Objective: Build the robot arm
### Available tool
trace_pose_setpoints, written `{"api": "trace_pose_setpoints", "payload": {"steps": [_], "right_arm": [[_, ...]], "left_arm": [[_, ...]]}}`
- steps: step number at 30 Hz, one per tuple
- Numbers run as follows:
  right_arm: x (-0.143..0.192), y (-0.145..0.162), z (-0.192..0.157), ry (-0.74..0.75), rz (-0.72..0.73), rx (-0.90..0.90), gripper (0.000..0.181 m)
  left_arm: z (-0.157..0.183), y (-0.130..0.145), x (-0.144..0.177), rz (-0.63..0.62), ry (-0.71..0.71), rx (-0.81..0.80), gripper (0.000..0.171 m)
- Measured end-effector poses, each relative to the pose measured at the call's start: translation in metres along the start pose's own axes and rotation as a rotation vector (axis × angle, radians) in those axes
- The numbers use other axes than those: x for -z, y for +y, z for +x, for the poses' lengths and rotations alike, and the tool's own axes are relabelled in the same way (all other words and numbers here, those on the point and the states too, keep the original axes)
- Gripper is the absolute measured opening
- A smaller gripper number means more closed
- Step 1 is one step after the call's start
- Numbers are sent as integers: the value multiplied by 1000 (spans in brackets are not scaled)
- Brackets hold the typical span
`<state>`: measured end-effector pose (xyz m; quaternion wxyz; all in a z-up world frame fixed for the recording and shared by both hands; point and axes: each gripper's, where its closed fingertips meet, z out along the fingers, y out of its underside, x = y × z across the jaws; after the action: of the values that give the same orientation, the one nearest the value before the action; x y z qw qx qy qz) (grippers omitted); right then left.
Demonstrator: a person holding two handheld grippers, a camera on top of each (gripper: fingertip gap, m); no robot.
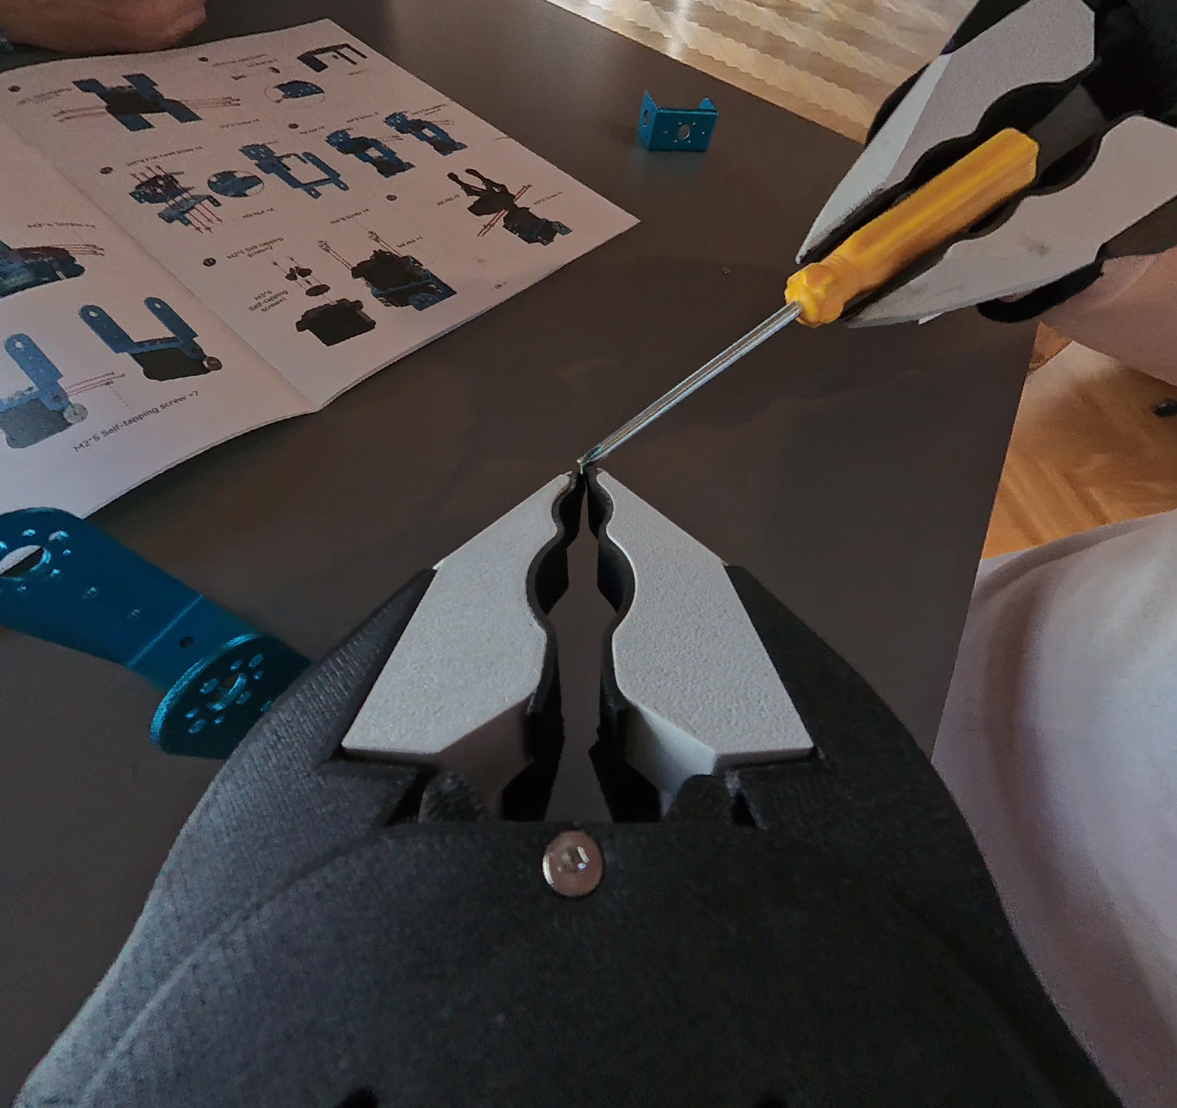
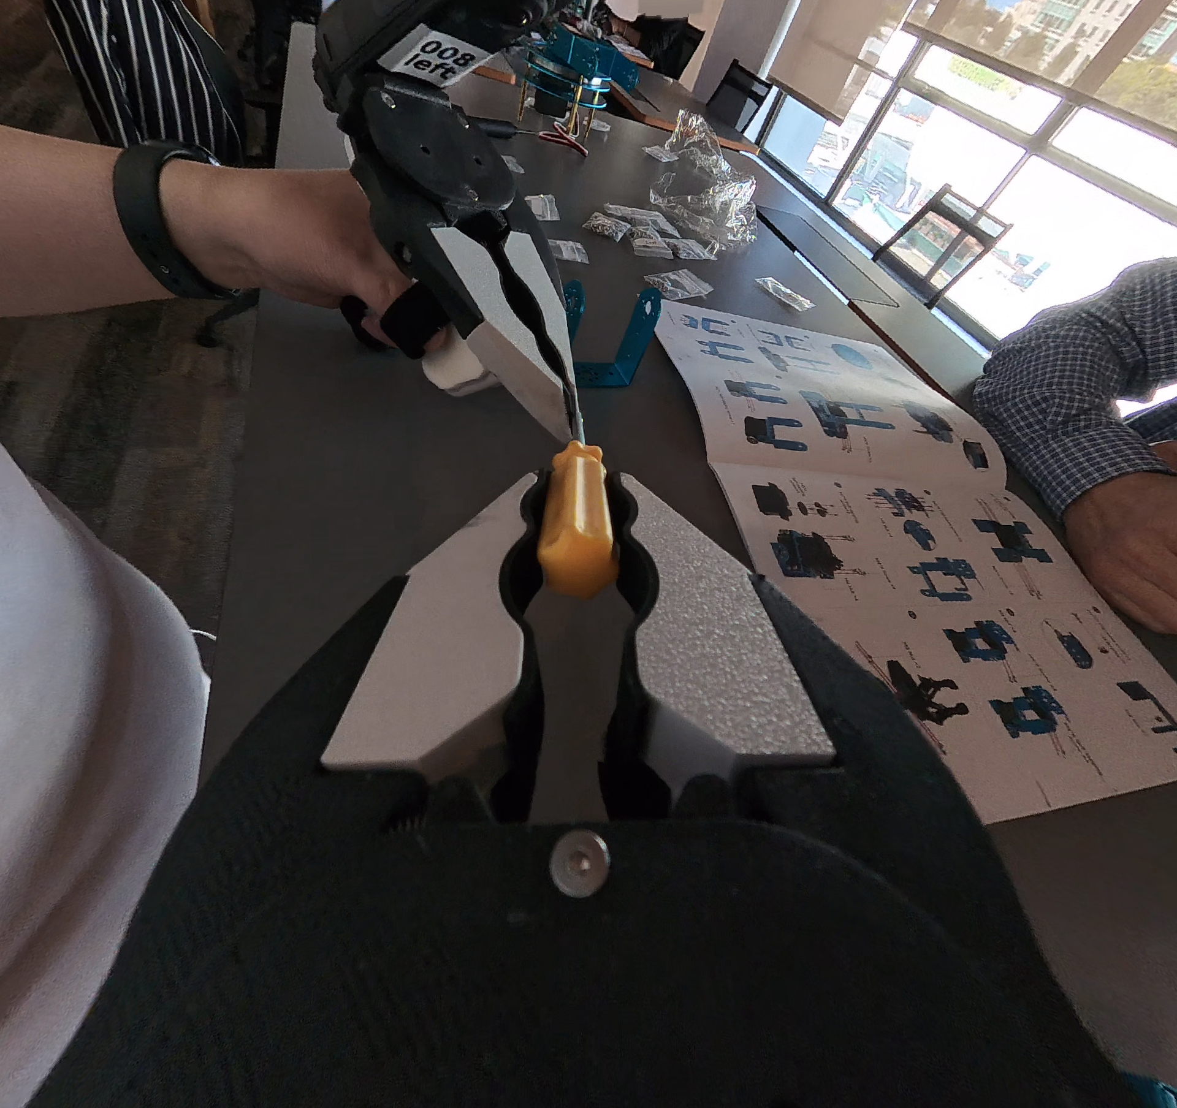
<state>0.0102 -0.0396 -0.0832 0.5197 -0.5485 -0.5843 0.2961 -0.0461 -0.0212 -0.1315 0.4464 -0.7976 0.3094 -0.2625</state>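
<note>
The right tool (image 2: 576,479) is clamped on the yellow screwdriver (image 2: 576,536), whose tip meets the closed left tool (image 1: 584,477) above the table (image 1: 764,504) near its right edge; the blue brackets (image 1: 676,125) lie untouched.

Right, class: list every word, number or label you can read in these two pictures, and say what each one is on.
White sticker on the left gripper: bold black characters, readable, but I do not copy writing.
Open booklet on the table: small captions beside blue and black drawings, mostly blurred; not copied.
Yellow screwdriver and small blue bracket: no writing shows.
</note>
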Motion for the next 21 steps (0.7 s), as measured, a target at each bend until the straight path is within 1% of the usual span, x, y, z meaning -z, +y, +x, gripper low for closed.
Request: {"api": "trace_pose_setpoints", "payload": {"steps": [3, 7, 10, 21], "right_arm": [[4, -4, 1, -38, 32, -75, 16], [10, -9, 10, -103, 77, -223, 16], [11, -8, 12, -156, 83, -292, 16], [9, -3, 4, -217, 38, -315, 16]], "left_arm": [[1, -1, 3, 8, -11, -57, 0], [4, -2, 10, 13, -37, -201, 0], [6, 0, 13, 0, -62, -299, 0], [17, 0, 16, 9, -68, -382, 0]]}}
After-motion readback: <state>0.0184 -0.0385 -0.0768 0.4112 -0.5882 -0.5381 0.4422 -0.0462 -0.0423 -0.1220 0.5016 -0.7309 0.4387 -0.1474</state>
